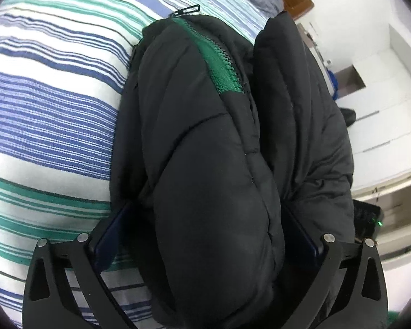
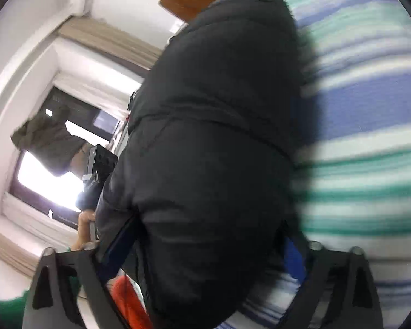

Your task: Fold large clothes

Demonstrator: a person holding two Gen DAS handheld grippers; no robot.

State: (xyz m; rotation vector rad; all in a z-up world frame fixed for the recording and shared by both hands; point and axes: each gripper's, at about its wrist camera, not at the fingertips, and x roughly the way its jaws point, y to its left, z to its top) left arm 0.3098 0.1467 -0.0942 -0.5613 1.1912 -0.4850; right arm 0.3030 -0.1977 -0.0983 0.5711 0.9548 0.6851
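Lying on one striped sheet point(image 1: 49, 104): one black jacket point(image 1: 205, 164).

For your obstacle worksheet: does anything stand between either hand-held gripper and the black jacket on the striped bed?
Nothing visible does. The jacket already bulges between the open fingers of both the left and right hand-held gripper.

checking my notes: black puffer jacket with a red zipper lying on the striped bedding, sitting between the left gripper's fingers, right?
Not quite: the zipper is green, as the left wrist view shows. The rest holds: the black puffer jacket lies on the striped bedding, between the left gripper fingers.
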